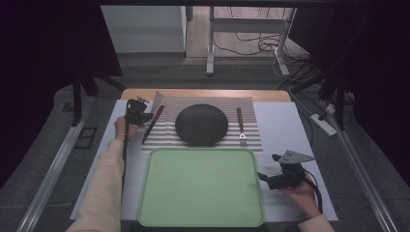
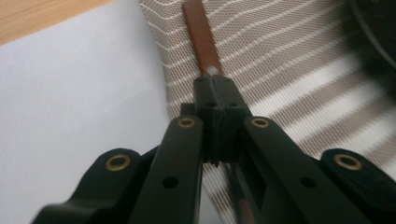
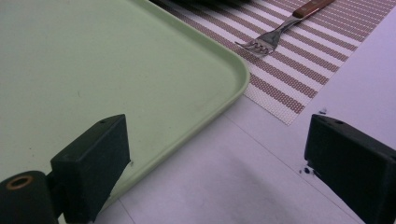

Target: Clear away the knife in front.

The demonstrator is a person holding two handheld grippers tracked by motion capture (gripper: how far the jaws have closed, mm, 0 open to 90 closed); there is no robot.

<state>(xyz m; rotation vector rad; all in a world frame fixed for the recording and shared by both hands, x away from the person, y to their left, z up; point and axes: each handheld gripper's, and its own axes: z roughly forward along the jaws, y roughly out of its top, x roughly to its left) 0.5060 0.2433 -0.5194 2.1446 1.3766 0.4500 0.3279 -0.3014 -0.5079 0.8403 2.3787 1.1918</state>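
We see a striped placemat (image 1: 246,104) spreading out beneath the left claw (image 1: 146,117) and to its right, with a dark dome (image 1: 201,124) at the middle. Past the dome, well apart from that claw, a fork (image 1: 241,126) lies on the mat, prongs toward us. A green tray (image 1: 200,188) sits just left of the right claw (image 1: 263,176), and all of it rests on a white table sheet (image 1: 285,125).

Black two-jaw left tongs (image 2: 215,100) with brass rivets, cream sleeves, grey three-cornered plate on right tongs (image 1: 263,177), black cables
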